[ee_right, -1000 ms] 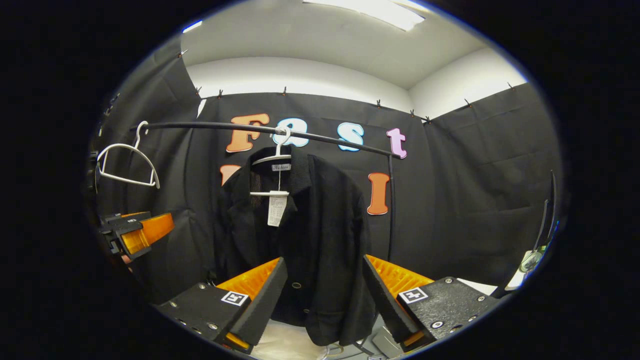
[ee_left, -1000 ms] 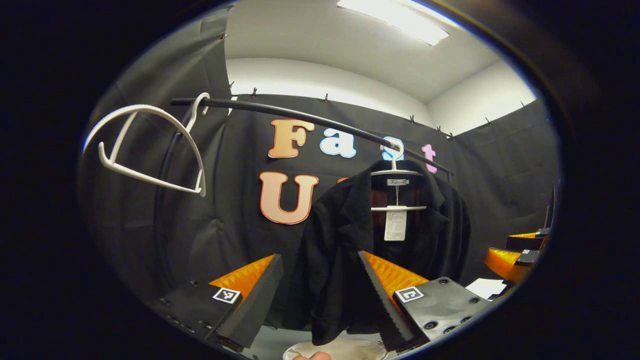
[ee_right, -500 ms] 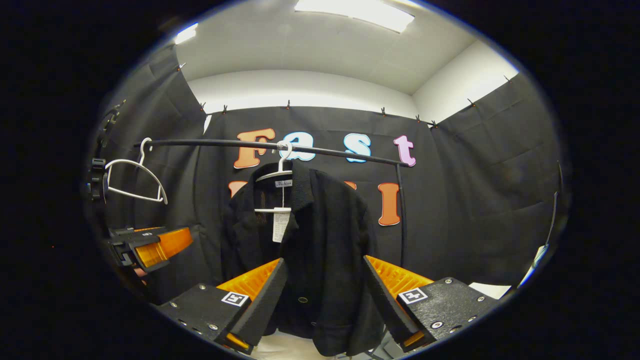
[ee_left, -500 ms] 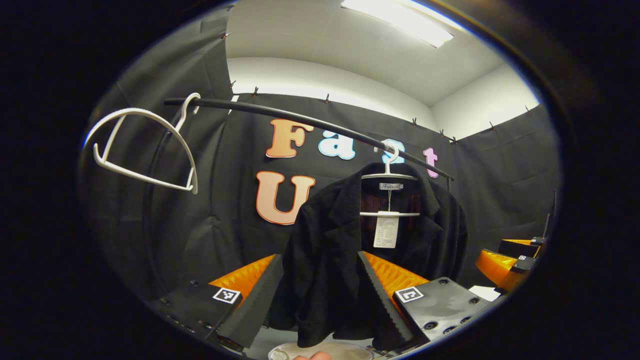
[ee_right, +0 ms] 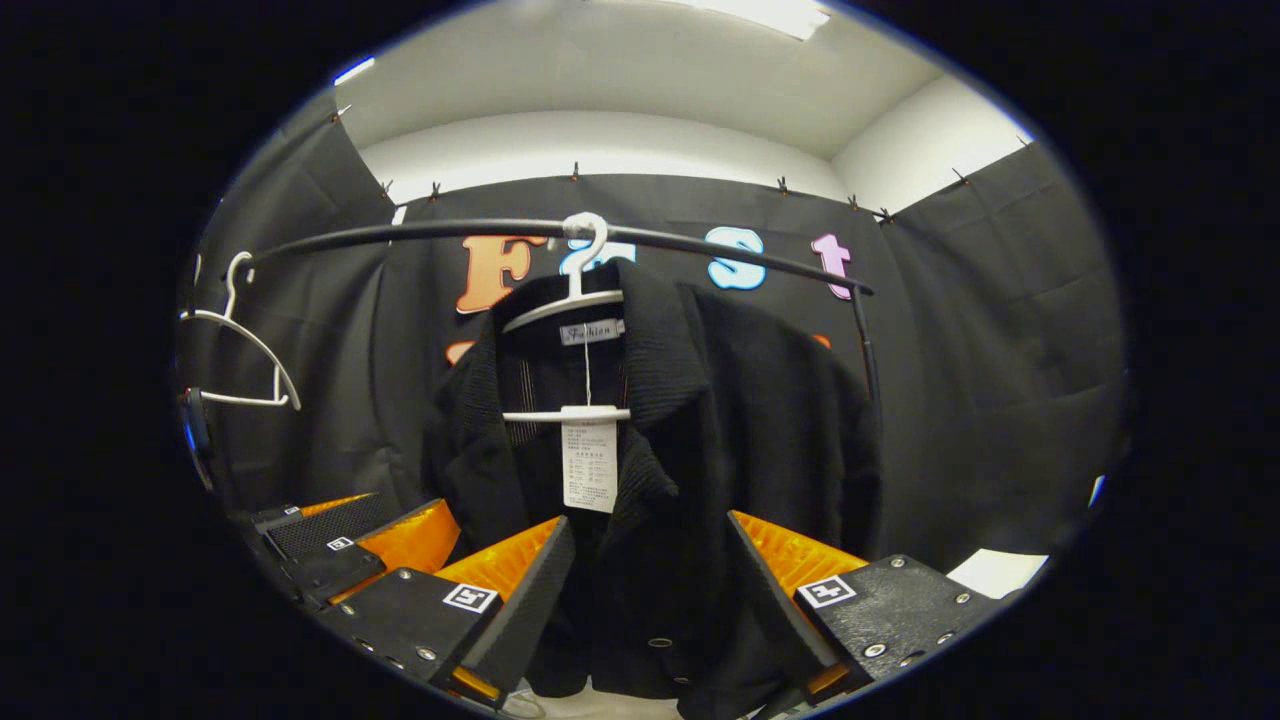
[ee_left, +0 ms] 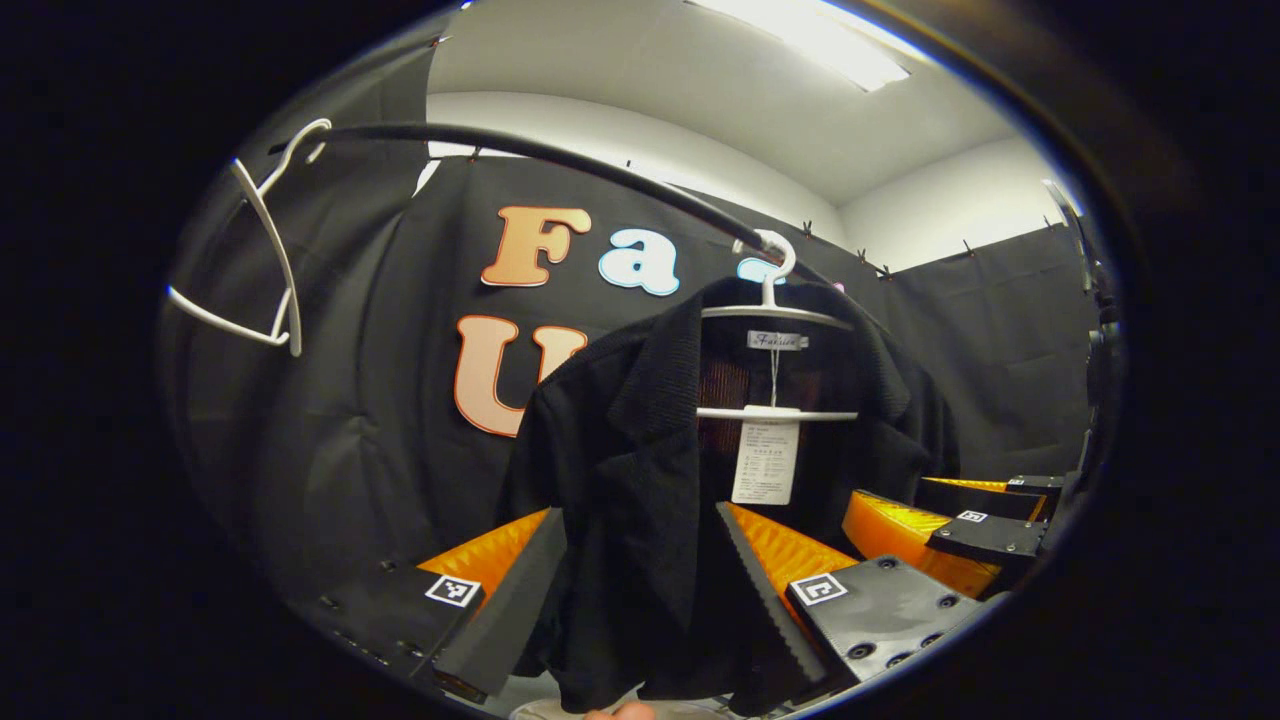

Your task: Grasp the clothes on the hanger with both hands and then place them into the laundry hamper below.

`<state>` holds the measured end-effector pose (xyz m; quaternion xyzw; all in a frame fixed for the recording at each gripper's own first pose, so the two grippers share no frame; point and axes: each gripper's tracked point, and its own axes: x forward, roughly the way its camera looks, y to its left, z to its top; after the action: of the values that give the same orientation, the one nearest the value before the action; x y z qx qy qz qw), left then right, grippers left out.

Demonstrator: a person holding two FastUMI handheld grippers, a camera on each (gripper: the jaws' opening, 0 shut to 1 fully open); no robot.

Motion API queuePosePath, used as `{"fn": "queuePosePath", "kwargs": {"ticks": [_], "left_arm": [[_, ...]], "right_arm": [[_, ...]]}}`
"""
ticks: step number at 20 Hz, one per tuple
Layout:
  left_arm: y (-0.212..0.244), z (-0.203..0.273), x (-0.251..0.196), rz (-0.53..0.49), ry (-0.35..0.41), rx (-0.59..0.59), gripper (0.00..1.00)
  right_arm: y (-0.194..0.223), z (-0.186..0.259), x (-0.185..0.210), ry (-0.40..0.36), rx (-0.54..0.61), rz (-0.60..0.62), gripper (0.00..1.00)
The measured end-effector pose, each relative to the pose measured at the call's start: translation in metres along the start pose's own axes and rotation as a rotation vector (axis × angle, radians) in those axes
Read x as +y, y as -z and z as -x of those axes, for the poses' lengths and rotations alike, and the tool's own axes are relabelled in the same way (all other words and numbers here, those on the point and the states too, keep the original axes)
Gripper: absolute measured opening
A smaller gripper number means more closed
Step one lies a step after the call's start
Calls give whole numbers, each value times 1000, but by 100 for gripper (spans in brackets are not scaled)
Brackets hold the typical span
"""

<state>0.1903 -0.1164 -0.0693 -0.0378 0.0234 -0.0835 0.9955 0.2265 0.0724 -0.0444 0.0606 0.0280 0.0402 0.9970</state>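
A black jacket (ee_left: 640, 470) (ee_right: 740, 430) hangs on a white hanger (ee_left: 775, 312) (ee_right: 572, 300) from a black rail (ee_left: 560, 160) (ee_right: 700, 240), with a white paper tag (ee_left: 763, 461) (ee_right: 589, 466) at its collar. My left gripper (ee_left: 640, 580) is open, the jacket's left front panel hanging beyond the gap between its fingers. My right gripper (ee_right: 645, 585) is open too, facing the jacket's lower front near the buttons. In the left gripper view the right gripper (ee_left: 940, 530) sits at lower right; in the right gripper view the left gripper (ee_right: 350, 545) sits at lower left.
An empty white hanger (ee_left: 255, 250) (ee_right: 240, 345) hangs at the rail's left end. A pale round rim (ee_left: 560, 708) shows below the jacket's hem, with a fingertip (ee_left: 620, 712) at the bottom edge. Black cloth walls close the booth.
Both grippers have moved closer to the jacket, which looms larger now. The two grippers have also drawn nearer to each other. Both remain open.
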Motion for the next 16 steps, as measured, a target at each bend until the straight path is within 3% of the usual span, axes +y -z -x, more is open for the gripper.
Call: {"fn": "queuePosePath", "kwargs": {"ticks": [3,4,7,10,11,13,14,15,16], "left_arm": [[18,-35,0,15,19,1,96],[23,-44,-2,21,29,4,93],[35,-67,-9,47,45,1,96],[40,-81,-21,64,57,-9,100],[41,-85,-25,68,59,-16,100],[50,-91,-35,81,59,-19,100],[52,-90,-30,72,28,-23,93],[55,-87,-13,44,-27,-29,97],[57,-89,3,14,-79,-30,94]], "right_arm": [[14,-26,-19,95,14,26,97],[18,-31,-26,119,18,32,93],[20,-40,-38,168,11,54,93],[23,-40,-46,187,6,52,94],[23,-41,-40,176,4,28,99],[24,-47,-36,170,-2,7,94],[24,-48,-44,183,-10,18,99],[26,-51,-51,199,-3,29,90],[31,-50,-56,213,5,37,84]]}}
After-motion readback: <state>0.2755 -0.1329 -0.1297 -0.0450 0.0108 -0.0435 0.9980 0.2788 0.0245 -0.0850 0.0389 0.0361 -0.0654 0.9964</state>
